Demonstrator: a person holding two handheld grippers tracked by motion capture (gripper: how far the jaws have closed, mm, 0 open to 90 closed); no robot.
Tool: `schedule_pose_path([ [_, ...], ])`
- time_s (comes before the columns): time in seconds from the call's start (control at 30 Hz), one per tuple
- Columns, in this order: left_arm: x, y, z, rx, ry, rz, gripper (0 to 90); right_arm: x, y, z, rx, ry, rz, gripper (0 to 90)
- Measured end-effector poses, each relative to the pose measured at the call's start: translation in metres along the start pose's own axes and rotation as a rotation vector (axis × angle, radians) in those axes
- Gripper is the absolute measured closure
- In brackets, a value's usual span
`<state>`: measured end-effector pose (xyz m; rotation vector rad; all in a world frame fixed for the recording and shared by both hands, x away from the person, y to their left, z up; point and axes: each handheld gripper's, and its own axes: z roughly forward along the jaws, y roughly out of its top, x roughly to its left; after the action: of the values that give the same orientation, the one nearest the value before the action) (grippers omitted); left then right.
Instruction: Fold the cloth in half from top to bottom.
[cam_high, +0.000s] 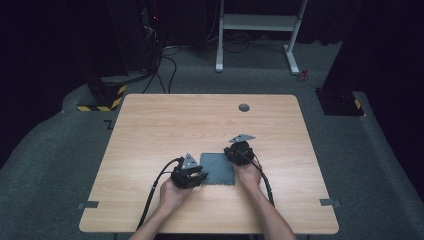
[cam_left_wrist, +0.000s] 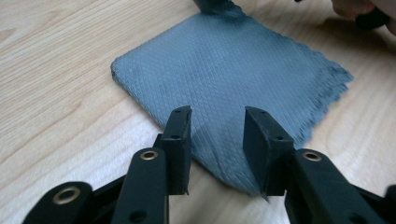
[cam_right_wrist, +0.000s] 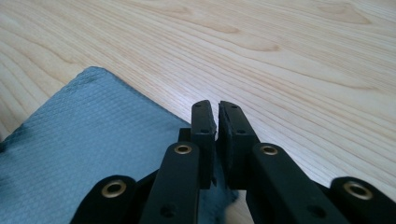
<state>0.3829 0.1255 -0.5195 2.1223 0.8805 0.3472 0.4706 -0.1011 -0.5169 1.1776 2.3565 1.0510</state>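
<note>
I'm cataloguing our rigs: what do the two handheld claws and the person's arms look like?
Both the left claw and the right claw are black, each topped by a grey three-cornered plate and trailing a black cable. Their flat rectangular jaws hang on linkages with brass-coloured pivots. The forearms are bare, no sleeves.

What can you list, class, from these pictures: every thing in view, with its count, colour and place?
cloth: one, grey-blue, folded flat on the near middle of the table, between the two grippers
table: one, light wood, centre of the high view
cable hole cover: one, grey, round, near the table's far edge
white frame: one, white, on the floor beyond the table
striped base: one, black and yellow, on the floor at the far left
left hand-held gripper: one, black, jaws open over the cloth's near corner
right hand-held gripper: one, black, jaws nearly closed at the cloth's edge
hands: two, entering from the bottom of the high view
</note>
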Motion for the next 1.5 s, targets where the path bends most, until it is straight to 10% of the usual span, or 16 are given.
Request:
schedule_pose_path([
  [0.17,-0.001,-0.008,-0.004,0.008,-0.006,-0.007,59.5,0.005,-0.007,-0.008,0.026,-0.021,-0.085,83.8],
  [0.27,-0.001,-0.011,-0.007,0.006,-0.006,-0.007,59.0,-0.001,-0.011,-0.014,0.011,-0.024,-0.057,82.8],
  [0.53,-0.007,-0.015,-0.008,-0.007,-0.003,0.004,55.8,0.029,-0.036,-0.046,-0.04,0.101,-0.13,78.9],
  [0.7,-0.009,-0.018,-0.01,-0.011,-0.01,0.005,50.5,0.036,-0.052,-0.049,0.006,0.087,-0.168,72.4],
  [1.5,0.014,-0.014,-0.054,-0.166,0.016,-0.098,38.4,0.01,-0.053,-0.092,-0.158,0.063,-0.029,58.5],
])
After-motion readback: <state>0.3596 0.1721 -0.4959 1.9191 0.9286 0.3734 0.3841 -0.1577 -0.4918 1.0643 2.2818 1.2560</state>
